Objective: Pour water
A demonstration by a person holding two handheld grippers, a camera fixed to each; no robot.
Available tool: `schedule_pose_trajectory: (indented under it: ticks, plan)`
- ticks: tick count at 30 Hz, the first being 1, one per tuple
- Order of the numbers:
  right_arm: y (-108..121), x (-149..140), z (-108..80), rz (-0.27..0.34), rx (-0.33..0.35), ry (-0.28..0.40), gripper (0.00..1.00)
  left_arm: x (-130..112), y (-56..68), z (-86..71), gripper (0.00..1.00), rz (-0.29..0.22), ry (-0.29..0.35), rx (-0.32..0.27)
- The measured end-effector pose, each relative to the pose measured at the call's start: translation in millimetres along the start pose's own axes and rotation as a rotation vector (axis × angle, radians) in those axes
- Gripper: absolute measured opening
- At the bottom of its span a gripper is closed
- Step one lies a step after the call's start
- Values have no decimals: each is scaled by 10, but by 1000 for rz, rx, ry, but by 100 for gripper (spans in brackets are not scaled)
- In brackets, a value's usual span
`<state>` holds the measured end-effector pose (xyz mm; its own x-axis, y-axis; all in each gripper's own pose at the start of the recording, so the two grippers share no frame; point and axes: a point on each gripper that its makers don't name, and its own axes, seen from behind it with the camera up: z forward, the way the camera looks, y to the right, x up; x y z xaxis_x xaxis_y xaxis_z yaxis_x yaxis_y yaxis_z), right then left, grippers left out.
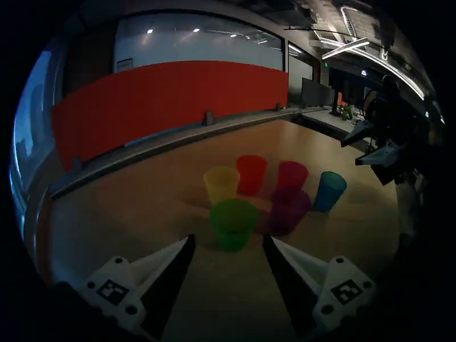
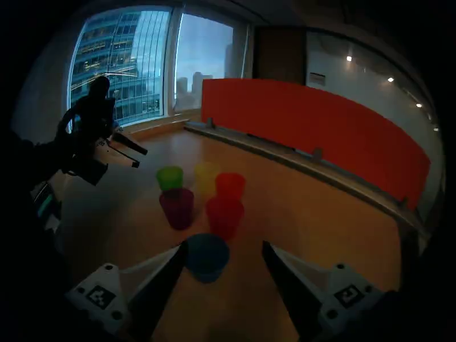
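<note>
Left gripper (image 1: 228,238) jaws stand wide apart, gripping nothing — the green cup (image 1: 233,222) sits just ahead between them. Right gripper (image 2: 224,245) gapes too, empty, the blue cup (image 2: 206,256) beside its left finger. The other cups (image 1: 251,174) cluster mid-table (image 1: 142,199) — bare wood all round, out to the far edge under the red screen (image 1: 171,102).

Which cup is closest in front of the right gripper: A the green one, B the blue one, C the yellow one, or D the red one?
B: in the right gripper view the blue cup stands just ahead of the open right gripper, nearest of the group.
</note>
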<state>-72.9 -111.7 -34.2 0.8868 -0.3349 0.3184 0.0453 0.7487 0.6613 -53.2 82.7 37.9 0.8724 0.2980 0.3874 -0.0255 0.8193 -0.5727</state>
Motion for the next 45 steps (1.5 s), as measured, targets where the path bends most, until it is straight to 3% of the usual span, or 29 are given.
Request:
schedule_pose_trajectory:
  ticks: [24, 40, 45]
  plan:
    - [-168, -434, 207, -3, 32, -95, 100, -388, 69, 295, 87, 3, -104, -25]
    - [-249, -551, 336, -14, 50, -123, 100, -417, 69, 476, 87, 30, -126, -20]
    - [-256, -560, 375, -16, 54, -125, 100, -406, 57, 541, 92, 33, -129, -19]
